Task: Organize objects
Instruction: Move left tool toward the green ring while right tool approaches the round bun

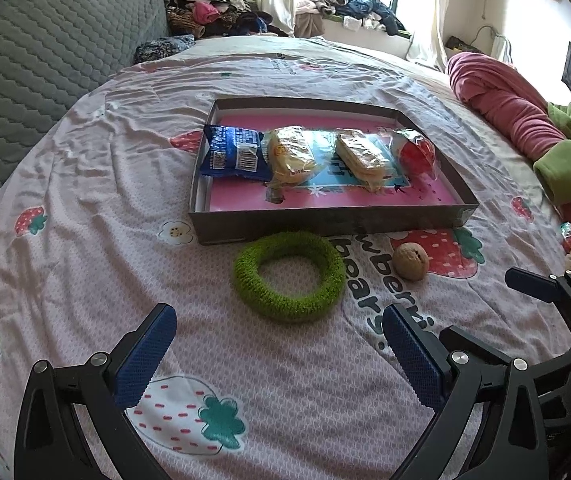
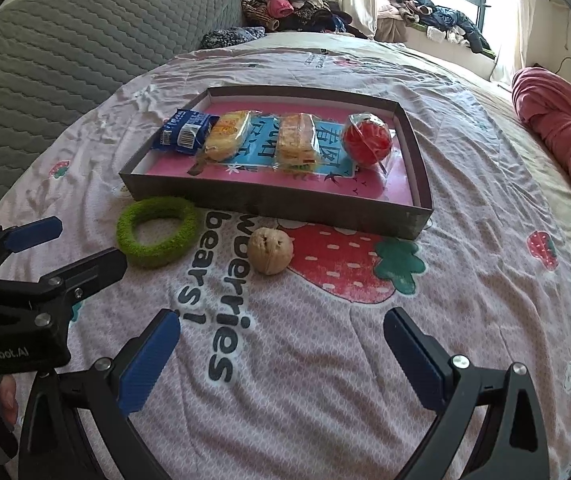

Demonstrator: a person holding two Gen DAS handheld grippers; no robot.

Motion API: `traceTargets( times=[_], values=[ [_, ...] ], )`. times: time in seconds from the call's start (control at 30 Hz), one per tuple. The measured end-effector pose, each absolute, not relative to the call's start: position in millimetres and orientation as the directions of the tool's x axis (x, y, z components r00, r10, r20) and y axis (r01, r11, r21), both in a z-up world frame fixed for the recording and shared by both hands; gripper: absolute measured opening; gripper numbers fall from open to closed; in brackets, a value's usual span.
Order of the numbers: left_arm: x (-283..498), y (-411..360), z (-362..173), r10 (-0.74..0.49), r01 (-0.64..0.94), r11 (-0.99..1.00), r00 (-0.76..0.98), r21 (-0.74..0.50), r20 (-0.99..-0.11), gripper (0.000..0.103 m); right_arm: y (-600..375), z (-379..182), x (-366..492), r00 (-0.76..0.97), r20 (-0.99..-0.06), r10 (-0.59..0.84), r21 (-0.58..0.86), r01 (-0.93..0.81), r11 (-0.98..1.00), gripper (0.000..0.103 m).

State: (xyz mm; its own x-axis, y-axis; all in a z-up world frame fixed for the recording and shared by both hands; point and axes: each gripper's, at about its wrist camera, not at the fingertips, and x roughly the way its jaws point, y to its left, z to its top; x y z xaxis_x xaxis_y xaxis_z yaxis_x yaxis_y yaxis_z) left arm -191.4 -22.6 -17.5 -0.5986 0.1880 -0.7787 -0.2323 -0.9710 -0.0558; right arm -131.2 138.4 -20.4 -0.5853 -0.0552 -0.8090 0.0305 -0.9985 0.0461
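Observation:
A fuzzy green ring (image 1: 289, 276) (image 2: 157, 230) and a walnut (image 1: 410, 261) (image 2: 270, 250) lie on the strawberry-print bedsheet, just in front of a shallow grey tray (image 1: 325, 220) (image 2: 277, 200). In the tray are a blue snack packet (image 1: 233, 152) (image 2: 183, 132), two wrapped bread pieces (image 1: 291, 154) (image 2: 297, 142) and a wrapped red ball (image 1: 417, 152) (image 2: 366, 139). My left gripper (image 1: 281, 332) (image 2: 91, 240) is open and empty, short of the ring. My right gripper (image 2: 281, 332) (image 1: 475, 305) is open and empty, short of the walnut.
A rolled red blanket (image 1: 501, 100) and green fabric (image 1: 565, 168) line the bed's right side. A grey quilted cushion (image 1: 45, 60) stands at the left, and a clothes pile (image 1: 213, 8) sits at the back. A person's fingers (image 2: 5, 396) hold the left gripper.

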Motion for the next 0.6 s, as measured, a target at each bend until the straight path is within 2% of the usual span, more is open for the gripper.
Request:
traceTargets(
  times=[0.6],
  values=[
    [-215.0, -15.9, -32.0, 0.199, -0.241, -0.968, -0.585, -0.067, -0.786, 0.102, 134.7, -32.9, -154.5, -0.583, -0.811, -0.041, 0.022, 0.039, -0.999, 0.102]
  ],
)
